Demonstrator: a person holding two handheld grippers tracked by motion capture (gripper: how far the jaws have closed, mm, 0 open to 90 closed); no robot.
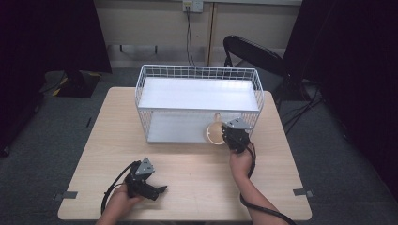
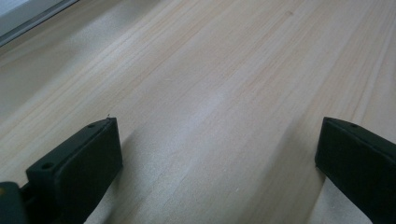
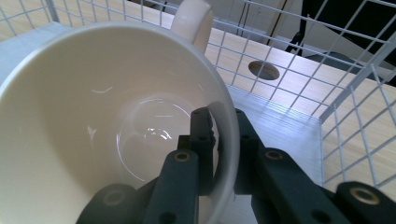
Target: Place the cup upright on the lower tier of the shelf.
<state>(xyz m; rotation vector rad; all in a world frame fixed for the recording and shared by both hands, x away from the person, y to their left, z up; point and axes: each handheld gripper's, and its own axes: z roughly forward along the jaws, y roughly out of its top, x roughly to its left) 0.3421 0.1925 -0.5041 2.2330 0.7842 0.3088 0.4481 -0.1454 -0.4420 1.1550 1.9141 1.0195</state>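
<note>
Now the right gripper pinches the cream cup by its rim at the white wire rack's lower shelf, likely to set it there, while the left gripper rests open on the near table.

The high view looks down from six o'clock over the table, whose wood the close left gripper view shares.

Looks like a lab/recording room, not a home: bare light-wood table with tape marks at the corners on grey carpet, black curtains on both sides, folding chair, wall socket with cable.
</note>
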